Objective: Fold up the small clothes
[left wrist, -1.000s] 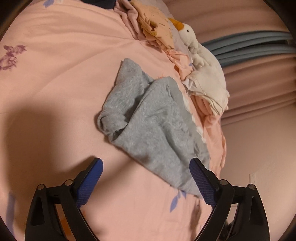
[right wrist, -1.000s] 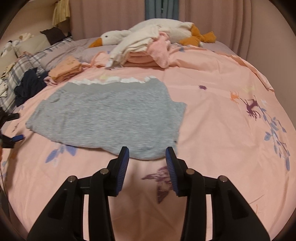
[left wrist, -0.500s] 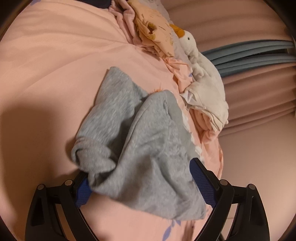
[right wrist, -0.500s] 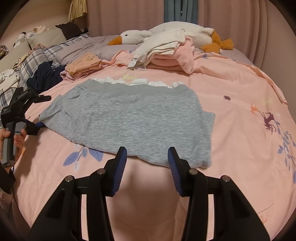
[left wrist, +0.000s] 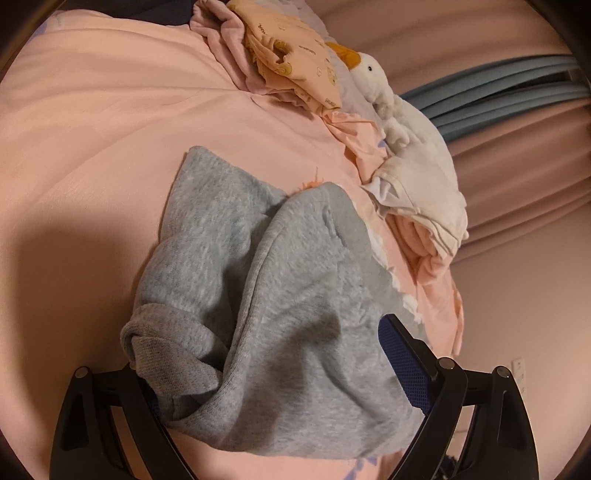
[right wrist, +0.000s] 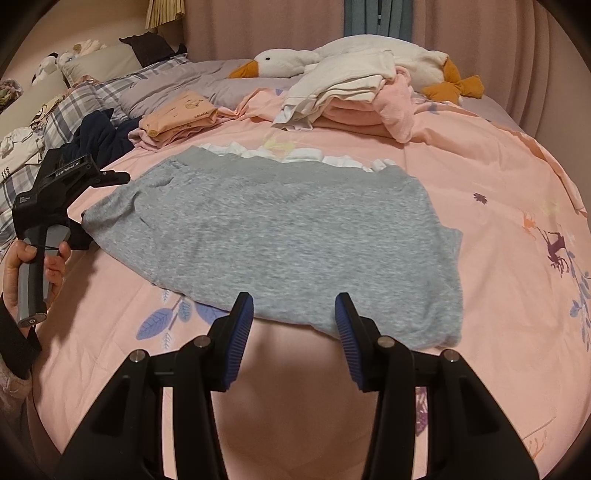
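A grey knit garment (right wrist: 280,236) with a white frilled edge lies spread flat on the pink bedspread (right wrist: 517,280). In the left wrist view the garment's left end (left wrist: 258,314) lies bunched between my left gripper's wide-open fingers. My left gripper (left wrist: 273,384) is open around that end, and its left finger is hidden under the cloth. The left gripper also shows in the right wrist view (right wrist: 79,221), at the garment's left corner. My right gripper (right wrist: 293,332) is open at the garment's near hem, its tips over the edge.
Behind the garment lie a folded white and pink stack (right wrist: 351,96), a folded orange piece (right wrist: 181,114), a white goose toy (right wrist: 288,61), dark navy clothes (right wrist: 98,136) and plaid pillows (right wrist: 74,107). Pink curtains (right wrist: 258,26) close the back.
My left gripper has moved forward onto the garment's left end, which now fills the gap between its fingers. My right gripper has moved up to the near hem.
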`<action>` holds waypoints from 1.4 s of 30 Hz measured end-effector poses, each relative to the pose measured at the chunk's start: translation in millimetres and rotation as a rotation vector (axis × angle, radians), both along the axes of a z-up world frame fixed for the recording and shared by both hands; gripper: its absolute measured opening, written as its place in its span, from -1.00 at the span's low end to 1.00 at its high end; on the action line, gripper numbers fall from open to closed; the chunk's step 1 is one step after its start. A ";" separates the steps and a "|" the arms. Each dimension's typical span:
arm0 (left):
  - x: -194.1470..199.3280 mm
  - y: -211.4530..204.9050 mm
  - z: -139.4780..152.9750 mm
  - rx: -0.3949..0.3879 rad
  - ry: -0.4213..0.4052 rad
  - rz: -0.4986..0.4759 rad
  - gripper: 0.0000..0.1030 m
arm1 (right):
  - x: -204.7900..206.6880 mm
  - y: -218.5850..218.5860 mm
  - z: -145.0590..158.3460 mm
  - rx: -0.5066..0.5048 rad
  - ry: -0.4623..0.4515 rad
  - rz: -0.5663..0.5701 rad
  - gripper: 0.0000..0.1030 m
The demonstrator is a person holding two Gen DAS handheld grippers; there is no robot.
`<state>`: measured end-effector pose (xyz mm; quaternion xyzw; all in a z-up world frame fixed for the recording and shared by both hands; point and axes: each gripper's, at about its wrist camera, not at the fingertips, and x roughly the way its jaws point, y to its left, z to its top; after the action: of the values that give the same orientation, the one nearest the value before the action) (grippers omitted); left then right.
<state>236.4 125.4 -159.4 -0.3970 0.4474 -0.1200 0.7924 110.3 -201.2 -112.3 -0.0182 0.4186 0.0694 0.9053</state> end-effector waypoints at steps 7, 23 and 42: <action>0.9 -6.2 0.7 0.045 -0.005 -0.021 0.81 | 6.3 11.9 0.0 -0.004 0.009 0.017 -0.10; -2.8 -21.6 5.9 0.232 0.000 -0.034 0.57 | 17.2 27.2 -6.8 0.096 0.027 -0.005 -0.10; -8.4 -23.0 11.1 0.389 0.016 -0.018 -0.18 | 28.8 28.0 -20.5 0.218 0.052 -0.045 -0.10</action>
<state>228.0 102.4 -148.3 -0.2335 0.4719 -0.0351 0.8495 139.1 -173.2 -132.8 0.0917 0.4323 0.0948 0.8920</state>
